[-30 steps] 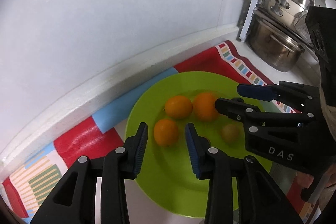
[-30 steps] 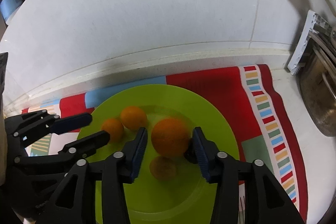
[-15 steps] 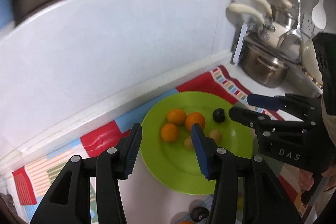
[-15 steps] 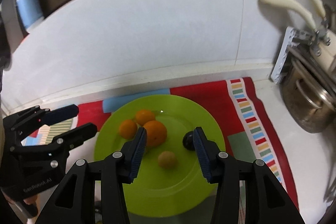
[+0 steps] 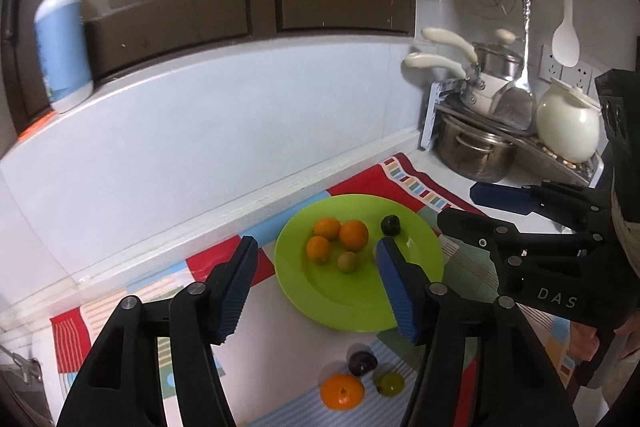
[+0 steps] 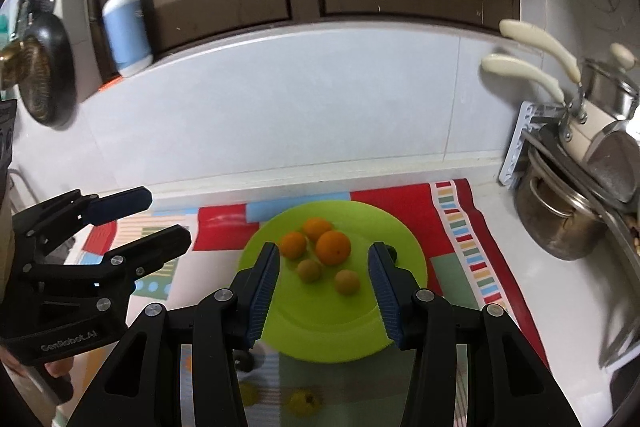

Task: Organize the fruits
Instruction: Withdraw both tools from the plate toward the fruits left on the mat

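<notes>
A green plate (image 5: 360, 311) (image 6: 332, 331) lies on a colourful mat. On it sit three oranges (image 5: 353, 235) (image 6: 333, 247), small yellow-green fruits (image 5: 347, 261) (image 6: 347, 281) and a dark plum (image 5: 390, 225). On the mat in front of the plate lie an orange (image 5: 342, 391), a dark plum (image 5: 362, 363) and a small green fruit (image 5: 389, 383). My left gripper (image 5: 316, 287) is open and empty, raised above the plate's near edge. My right gripper (image 6: 323, 293) is open and empty, raised over the plate.
Pots and a white jug (image 5: 568, 127) stand on a rack at the right. A steel pot (image 6: 560, 223) sits beside the mat. A blue soap bottle (image 5: 62, 43) stands on the sill. The tiled wall (image 5: 200, 131) runs behind the plate.
Both grippers have pulled back and up from the plate. The right gripper let go of the large orange, which now rests on the plate. Both jaws stand wider.
</notes>
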{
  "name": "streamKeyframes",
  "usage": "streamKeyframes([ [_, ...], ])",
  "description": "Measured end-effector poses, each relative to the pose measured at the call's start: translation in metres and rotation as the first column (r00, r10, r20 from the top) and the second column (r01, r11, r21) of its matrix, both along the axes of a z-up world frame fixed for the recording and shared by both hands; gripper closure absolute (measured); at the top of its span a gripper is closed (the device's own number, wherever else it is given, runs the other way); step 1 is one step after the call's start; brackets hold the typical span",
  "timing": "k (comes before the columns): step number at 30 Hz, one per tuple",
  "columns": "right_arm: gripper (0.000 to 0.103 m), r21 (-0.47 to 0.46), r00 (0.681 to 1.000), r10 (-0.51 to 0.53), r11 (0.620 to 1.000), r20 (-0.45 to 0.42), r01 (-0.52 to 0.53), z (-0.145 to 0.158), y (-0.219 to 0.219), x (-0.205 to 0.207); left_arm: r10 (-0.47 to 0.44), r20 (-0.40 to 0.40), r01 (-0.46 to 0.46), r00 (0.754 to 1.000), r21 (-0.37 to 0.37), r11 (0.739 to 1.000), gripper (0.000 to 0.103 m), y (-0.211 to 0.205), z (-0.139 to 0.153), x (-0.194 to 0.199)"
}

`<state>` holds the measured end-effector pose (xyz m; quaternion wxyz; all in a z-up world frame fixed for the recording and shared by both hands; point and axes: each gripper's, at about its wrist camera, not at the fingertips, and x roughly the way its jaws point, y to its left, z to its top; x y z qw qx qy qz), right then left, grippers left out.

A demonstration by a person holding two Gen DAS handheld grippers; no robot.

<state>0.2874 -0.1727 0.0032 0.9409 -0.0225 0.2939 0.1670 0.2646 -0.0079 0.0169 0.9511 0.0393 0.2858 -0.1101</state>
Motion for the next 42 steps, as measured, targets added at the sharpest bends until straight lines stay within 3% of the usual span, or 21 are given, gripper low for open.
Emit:
streamKeyframes([
  [8,0.056,-0.05,0.998,0.011,0.999,0.066,-0.008,0.001,0.009,-0.046,0.015,0.016,-0.015,1.0,0.027,1.0,0.039,0.007,-0.008,-0.039],
  [17,0.056,-0.117,0.997,0.018,0.993,0.07,-0.009,-0.017,0.019,-0.073,0.016,-0.016,-0.015,1.0,0.054,0.998,0.034,0.014,-0.03,-0.066],
  [42,0.056,-0.135,0.983,-0.031,0.991,-0.184,0.006,-0.099,0.007,-0.062,-0.054,-0.245,0.084,0.968,0.112,0.99,0.034,0.0,-0.117,-0.049],
])
